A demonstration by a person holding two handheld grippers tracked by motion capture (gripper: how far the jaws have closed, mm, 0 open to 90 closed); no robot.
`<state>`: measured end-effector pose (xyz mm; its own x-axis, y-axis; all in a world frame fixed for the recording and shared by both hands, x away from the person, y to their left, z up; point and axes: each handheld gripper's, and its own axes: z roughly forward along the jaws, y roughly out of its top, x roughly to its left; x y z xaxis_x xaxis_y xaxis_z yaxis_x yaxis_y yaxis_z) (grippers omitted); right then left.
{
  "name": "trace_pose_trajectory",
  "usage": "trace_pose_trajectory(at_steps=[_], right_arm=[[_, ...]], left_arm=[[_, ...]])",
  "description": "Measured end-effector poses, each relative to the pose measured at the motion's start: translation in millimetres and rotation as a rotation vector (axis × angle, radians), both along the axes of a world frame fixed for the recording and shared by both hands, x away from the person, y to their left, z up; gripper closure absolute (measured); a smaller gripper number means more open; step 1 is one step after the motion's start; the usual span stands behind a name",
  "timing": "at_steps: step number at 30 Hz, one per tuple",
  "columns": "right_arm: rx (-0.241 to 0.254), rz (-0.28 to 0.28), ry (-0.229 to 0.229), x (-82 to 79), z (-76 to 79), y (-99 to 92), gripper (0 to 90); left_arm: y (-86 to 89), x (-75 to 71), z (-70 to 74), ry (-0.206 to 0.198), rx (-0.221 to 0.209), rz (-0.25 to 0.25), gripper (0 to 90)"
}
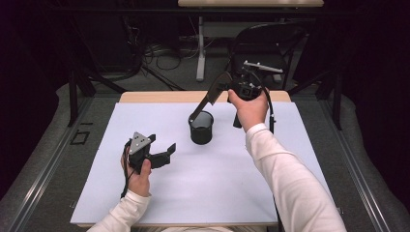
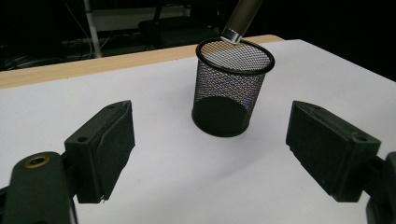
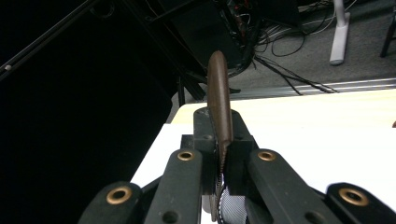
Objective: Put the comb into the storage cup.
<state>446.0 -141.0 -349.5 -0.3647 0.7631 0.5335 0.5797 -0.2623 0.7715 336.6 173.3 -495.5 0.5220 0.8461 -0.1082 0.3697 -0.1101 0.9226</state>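
Nearest the person, the left gripper (image 1: pixel 155 153) is held low over the white table sheet (image 1: pixel 208 193), its two black jaws spread wide with nothing between them; in the left gripper view the padded fingers (image 2: pixel 105 149) are seen well apart, framing bare white surface. A little farther on, the black wire-mesh cylindrical pen cup (image 1: pixel 201 127) is found standing upright near the middle of the sheet, seen through its mesh wall in the left gripper view (image 2: pixel 232 93). Farther still, the right gripper (image 1: pixel 212 94) is raised above and behind the cup, angled down towards it, its jaws clamped tight on a slim dark brown pen-like tool (image 3: pixel 219 107). The tool's silver-tipped lower end (image 2: pixel 232 33) is seen right at the cup's rim. Beyond, the wooden table edge (image 1: pixel 159 96) is visible.
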Motion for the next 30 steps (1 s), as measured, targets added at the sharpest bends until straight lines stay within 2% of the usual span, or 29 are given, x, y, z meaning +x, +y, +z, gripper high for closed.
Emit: trace_pose_trajectory(at_steps=[21, 30], right_arm=[[-0.025, -0.062, 0.001, 13.1, -7.3, -4.5, 86.6], [-0.059, -0.063, 0.006, 16.6, -12.9, 1.4, 86.6]], left_arm=[[0.4, 0.3, -0.7, 0.002, 0.004, -0.001, 15.7], [0.5, 0.4, -0.8, 0.002, 0.005, -0.006, 15.7]])
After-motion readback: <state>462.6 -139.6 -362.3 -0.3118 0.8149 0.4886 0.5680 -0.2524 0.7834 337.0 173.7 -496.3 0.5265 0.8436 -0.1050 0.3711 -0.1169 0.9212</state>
